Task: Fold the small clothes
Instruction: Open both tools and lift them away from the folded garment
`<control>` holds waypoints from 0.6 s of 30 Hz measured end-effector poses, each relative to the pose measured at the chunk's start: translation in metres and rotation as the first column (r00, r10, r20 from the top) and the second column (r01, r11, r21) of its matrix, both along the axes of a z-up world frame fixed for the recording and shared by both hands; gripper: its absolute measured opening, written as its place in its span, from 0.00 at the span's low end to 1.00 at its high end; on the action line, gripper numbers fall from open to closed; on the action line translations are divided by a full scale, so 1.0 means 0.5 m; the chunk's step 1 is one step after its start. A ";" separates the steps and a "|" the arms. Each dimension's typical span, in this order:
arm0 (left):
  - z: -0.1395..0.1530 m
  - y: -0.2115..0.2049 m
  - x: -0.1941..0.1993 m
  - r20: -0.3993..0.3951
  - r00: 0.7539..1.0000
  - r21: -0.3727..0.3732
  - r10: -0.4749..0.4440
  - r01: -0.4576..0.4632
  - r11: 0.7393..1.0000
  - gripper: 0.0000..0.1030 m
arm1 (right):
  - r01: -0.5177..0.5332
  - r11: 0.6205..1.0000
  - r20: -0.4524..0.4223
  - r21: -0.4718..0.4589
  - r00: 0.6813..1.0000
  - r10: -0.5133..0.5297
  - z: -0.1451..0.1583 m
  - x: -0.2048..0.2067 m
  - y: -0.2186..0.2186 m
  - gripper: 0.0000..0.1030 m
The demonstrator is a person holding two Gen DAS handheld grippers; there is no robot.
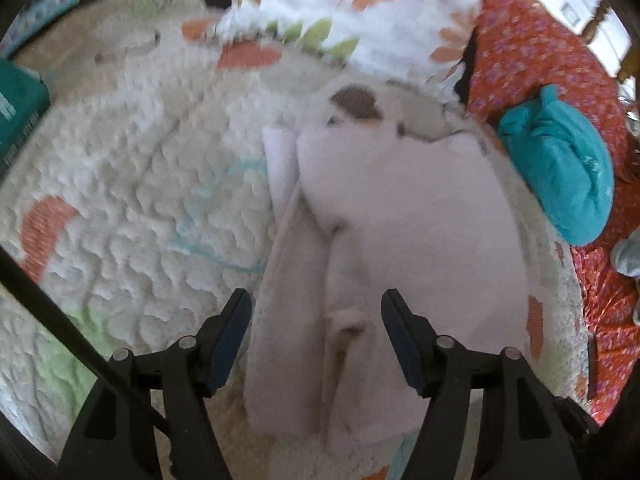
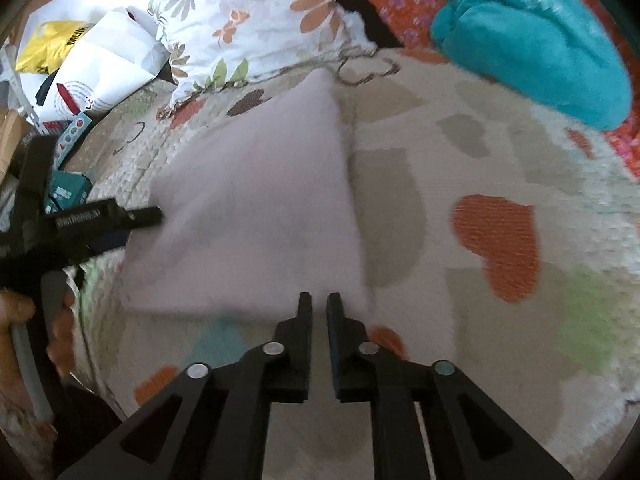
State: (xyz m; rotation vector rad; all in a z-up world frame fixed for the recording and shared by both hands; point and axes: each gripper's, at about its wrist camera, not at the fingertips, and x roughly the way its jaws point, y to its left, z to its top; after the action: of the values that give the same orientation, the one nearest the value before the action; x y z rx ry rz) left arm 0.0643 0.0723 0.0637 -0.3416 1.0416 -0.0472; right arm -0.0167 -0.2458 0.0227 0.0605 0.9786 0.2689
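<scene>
A pale pink small garment (image 1: 400, 240) lies folded on a white patterned quilt (image 1: 140, 200). My left gripper (image 1: 316, 308) is open, its fingers straddling the garment's near left fold just above it. In the right wrist view the garment (image 2: 256, 208) lies ahead. My right gripper (image 2: 319, 300) is nearly shut with a narrow gap, empty, at the garment's near right corner. The left gripper (image 2: 132, 220) shows at the garment's left edge, held by a hand.
A teal towel bundle (image 1: 560, 164) (image 2: 532, 40) lies on an orange floral cover (image 1: 540, 60) to the right. A floral pillow (image 2: 256, 20) sits beyond the garment. Bags and boxes (image 2: 92, 68) crowd the far left. A teal box (image 1: 16, 112) is at left.
</scene>
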 end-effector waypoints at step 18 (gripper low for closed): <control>0.164 -0.060 -0.248 0.577 0.814 0.246 0.063 -0.246 0.938 1.00 | 0.149 0.988 0.063 0.047 0.986 -0.152 0.010 -0.057 -0.114 0.49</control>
State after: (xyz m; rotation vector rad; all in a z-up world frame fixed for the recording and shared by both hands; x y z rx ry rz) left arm -0.0595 0.0422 0.1457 -0.1074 0.4137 0.1588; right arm -0.0450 -0.3027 0.0275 0.1619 0.8971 0.1515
